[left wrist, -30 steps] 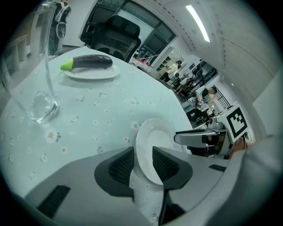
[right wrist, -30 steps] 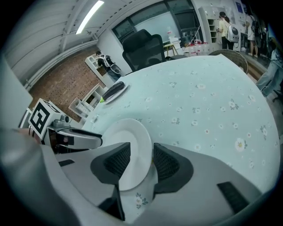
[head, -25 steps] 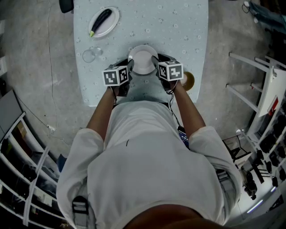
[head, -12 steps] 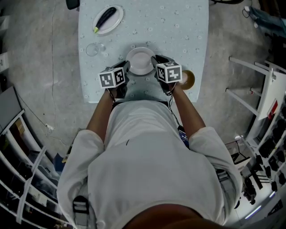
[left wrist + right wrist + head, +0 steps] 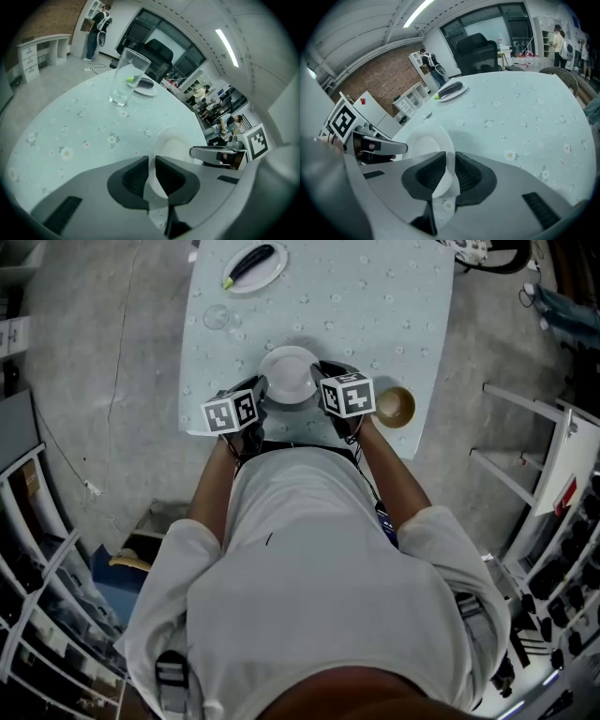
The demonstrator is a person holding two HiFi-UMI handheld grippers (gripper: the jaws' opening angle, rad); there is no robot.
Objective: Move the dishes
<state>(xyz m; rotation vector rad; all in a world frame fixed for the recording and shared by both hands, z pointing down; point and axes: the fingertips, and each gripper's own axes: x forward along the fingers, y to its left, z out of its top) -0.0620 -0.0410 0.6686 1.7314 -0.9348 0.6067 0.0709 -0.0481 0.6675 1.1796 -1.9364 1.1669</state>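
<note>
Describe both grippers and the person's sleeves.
Left gripper and right gripper have smooth grey shells and black ribbed pads. Each carries a white cube with black square markers. The shirt is white with short sleeves.

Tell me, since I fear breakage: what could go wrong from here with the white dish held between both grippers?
1. The left gripper and right gripper each pinch only the thin rim of the white dish, on opposite sides. If the hands tilt or drift unevenly, it may slip out.
2. The brown bowl sits near the table's near edge, close beside the right gripper. A sideways swing might knock it off.
</note>
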